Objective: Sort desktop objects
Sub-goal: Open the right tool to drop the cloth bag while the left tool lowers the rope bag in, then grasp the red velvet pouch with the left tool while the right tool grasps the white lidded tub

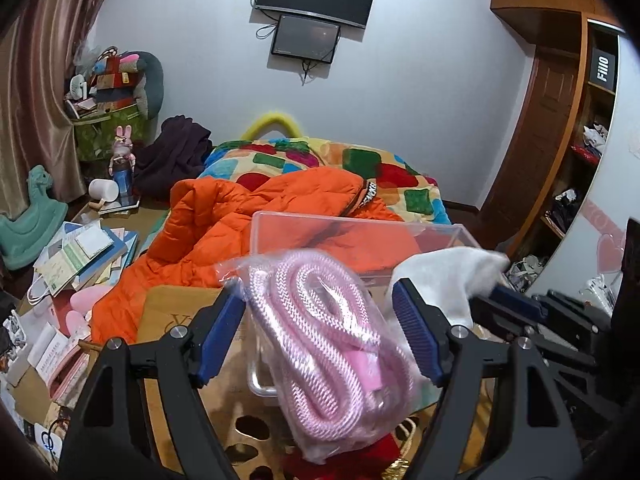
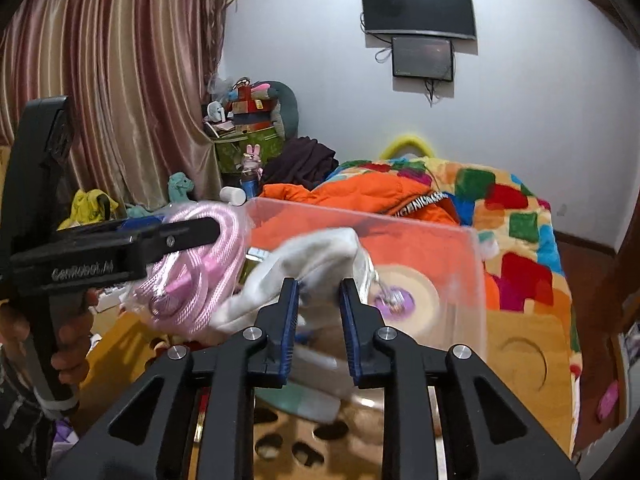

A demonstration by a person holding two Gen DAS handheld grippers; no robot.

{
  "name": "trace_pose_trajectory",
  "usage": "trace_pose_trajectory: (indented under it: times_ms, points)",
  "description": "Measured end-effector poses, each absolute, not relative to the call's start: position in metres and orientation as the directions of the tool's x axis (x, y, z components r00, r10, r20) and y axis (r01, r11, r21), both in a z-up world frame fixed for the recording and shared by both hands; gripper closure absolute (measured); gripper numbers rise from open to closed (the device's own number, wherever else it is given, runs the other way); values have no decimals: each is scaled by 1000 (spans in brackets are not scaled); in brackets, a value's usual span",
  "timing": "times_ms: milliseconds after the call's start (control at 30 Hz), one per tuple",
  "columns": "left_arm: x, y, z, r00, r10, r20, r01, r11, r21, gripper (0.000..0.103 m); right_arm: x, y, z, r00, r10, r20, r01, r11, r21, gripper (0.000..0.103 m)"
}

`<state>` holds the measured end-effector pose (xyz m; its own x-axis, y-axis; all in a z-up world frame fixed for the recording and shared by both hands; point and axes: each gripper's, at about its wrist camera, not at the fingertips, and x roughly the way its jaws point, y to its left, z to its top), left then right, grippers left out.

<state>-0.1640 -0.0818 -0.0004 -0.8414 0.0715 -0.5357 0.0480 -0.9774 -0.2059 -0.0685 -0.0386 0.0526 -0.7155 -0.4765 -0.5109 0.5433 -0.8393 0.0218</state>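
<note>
We have the left gripper (image 1: 320, 336) spread wide around a plastic bag of pink cord (image 1: 336, 344); the bag sits between the 2 blue fingers (image 1: 416, 336), one side at or against the right pad and clear of the left pad, so it looks released or barely supported rather than pinched. It hangs at the near wall of the clear plastic box (image 1: 360, 228), which stands on the cluttered tabletop (image 1: 176, 312) in front of the orange jacket (image 1: 224, 216). The right gripper (image 2: 318, 312) has its fingers drawn narrow on a white cloth (image 2: 304, 260), whose bulk drapes up and left over the box's near rim; how firmly the fold is caught we cannot tell through the blur. To do this step well, we judge that the bag should be let go only once it is fully past the rim, so it falls inside and not onto the tabletop. The cloth needs lifting high enough that its trailing end clears the wall and does not drag the bag or tip the light box. Keeping the 2 grippers apart avoids tangling cloth and cord.
</note>
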Motion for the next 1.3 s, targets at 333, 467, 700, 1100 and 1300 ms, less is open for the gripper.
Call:
trace_pose_trajectory:
  times_ms: [333,467,700,1100,1300]
  points:
    - [-183,-81,-21,-815,62,-576,57,-981,-185,27,-93,-58,39,-697,-459,-550,545,-839,10,84]
    - [-188,-82,-24,-810,67,-583,67,-977,-205,28,-92,-51,34,-686,-455,-568,537,-843,27,84]
    - [-170,-83,-5,-840,41,-542,75,-979,-190,28,-76,-18,55,-729,-454,-513,493,-867,67,78]
    - [-120,-80,20,-875,27,-484,78,-978,-195,16,-35,54,66,-801,-379,-463,342,-925,166,43]
    - [-104,-73,4,-852,26,-523,93,-975,-200,13,-18,64,47,-796,-340,-501,301,-940,160,39]
